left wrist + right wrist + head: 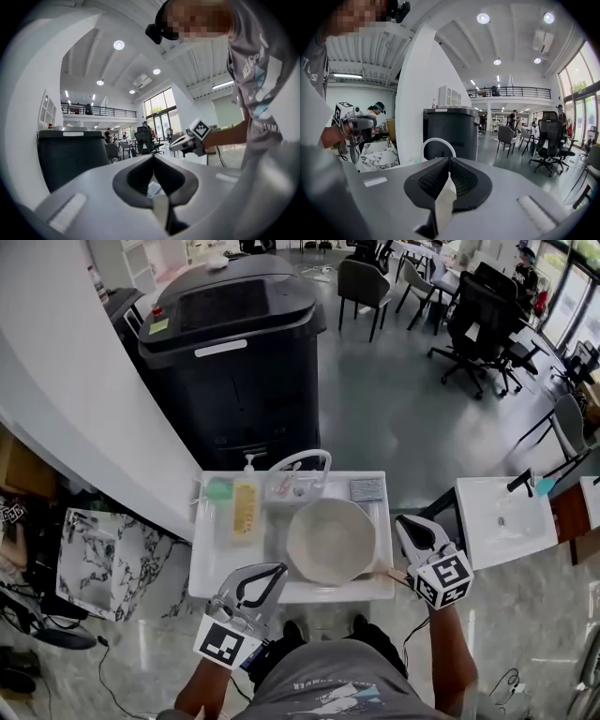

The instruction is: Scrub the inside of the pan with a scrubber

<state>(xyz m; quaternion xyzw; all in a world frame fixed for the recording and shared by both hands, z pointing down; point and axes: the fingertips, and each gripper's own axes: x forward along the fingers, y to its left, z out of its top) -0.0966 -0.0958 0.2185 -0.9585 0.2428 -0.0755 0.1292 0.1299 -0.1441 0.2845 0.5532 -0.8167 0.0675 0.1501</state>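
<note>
Head view: a white sink [211, 570] stands before a large black bin [234, 343], with a white arched tap [302, 461] at the middle of its far edge. The pan [330, 540], pale inside, sits in the basin toward the right edge, its handle reaching to the near right corner. A yellow pad [245, 510] lies on the left deck, a green item [218, 489] is near the far left corner, and a grey pad [367, 489] lies at the far right corner. The left gripper [279, 570] is at the near edge, left of the middle and clear of the pan. The right gripper [405, 524] is just outside the right edge, beside the pan handle; contact with the handle cannot be confirmed. Left gripper view: the left gripper [153, 157] has its jaw tips met and nothing held. The bin [70, 154] is on the left, with the other gripper and the person's forearm on the right. Right gripper view: the right gripper [449, 160] has its jaws closed to a hairline at the tips and nothing clamped. The tap [438, 143] and bin [450, 131] are directly ahead, a marbled block [382, 157] is on the left and office chairs [548, 136] are on the right.
</note>
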